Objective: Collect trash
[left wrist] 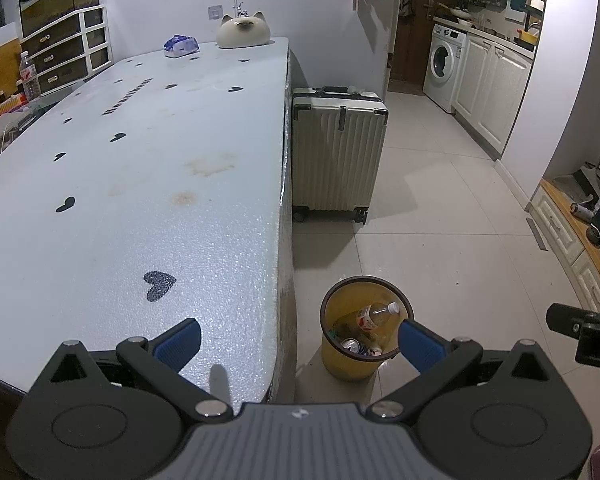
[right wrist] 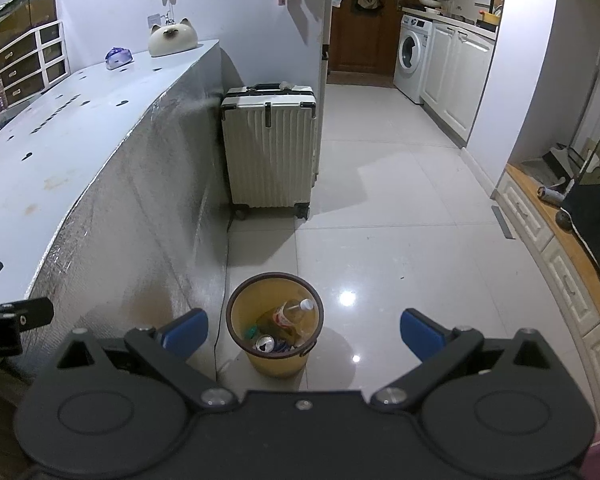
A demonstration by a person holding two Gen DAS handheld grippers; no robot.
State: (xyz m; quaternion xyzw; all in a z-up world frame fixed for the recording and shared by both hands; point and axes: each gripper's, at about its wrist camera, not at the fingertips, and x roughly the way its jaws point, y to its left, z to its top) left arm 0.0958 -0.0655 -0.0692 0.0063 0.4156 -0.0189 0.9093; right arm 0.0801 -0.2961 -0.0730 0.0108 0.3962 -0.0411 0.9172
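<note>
Left gripper (left wrist: 298, 340): spread, empty, over surface (left wrist: 140, 184) edge | Right gripper (right wrist: 304, 330): spread, empty, above floor | Trash bin (right wrist: 275, 322): on floor beside surface, below and ahead of both, holds bottle (right wrist: 294, 312) and cans | Step: likely finished, no loose trash visible | Next: scan for remaining litter.

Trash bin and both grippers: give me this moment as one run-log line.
left gripper: open, empty | right gripper: open, empty | trash bin: on floor beside table, holds bottle and can | table: no loose trash visible
</note>
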